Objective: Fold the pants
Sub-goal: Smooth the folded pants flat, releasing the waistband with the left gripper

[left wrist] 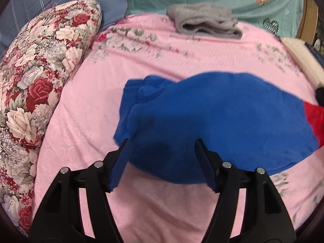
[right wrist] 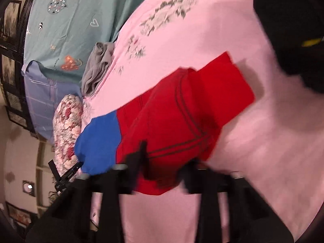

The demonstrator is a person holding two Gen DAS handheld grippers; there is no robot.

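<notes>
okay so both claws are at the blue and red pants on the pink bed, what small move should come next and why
Probably close the left claw on the blue end of the pants. Its jaws stand open with blue cloth between them, so nothing is gripped there yet. The right claw sits at the red end, but blur hides whether it grips. The pants lie rumpled on the pink sheet, unfolded.

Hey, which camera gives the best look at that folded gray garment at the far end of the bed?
The left wrist view. There the folded gray garment lies sharp and whole on the pink bedsheet, its stacked layers visible. The right wrist view shows it smaller, sideways and motion-blurred at the sheet's edge.
</notes>
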